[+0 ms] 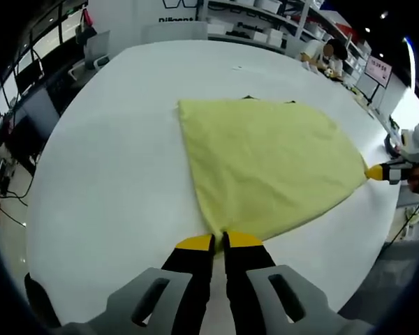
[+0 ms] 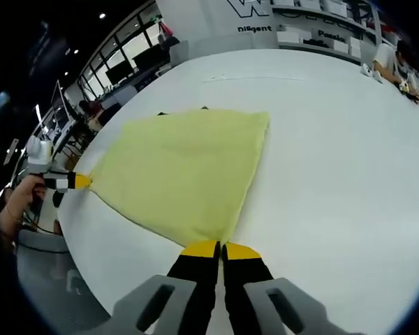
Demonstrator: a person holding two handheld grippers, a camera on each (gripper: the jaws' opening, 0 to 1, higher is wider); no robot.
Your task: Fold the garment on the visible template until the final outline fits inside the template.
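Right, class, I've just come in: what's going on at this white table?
A person is folding a yellow garment on a big white table, using two hand-held grippers. The left gripper is shut on one corner of the cloth, and the right gripper is shut on another corner. The cloth lies spread flat between them, with something dark peeking out at its far edge. The fold is not finished yet.

Tongs: both closed on cloth corners

Left tongs (image 1: 219,242) have jaws pressed together, pinching the yellow garment (image 1: 265,164) at one corner. Right tongs (image 2: 220,248) likewise clamped on the opposite corner, held low over the table (image 1: 112,167)
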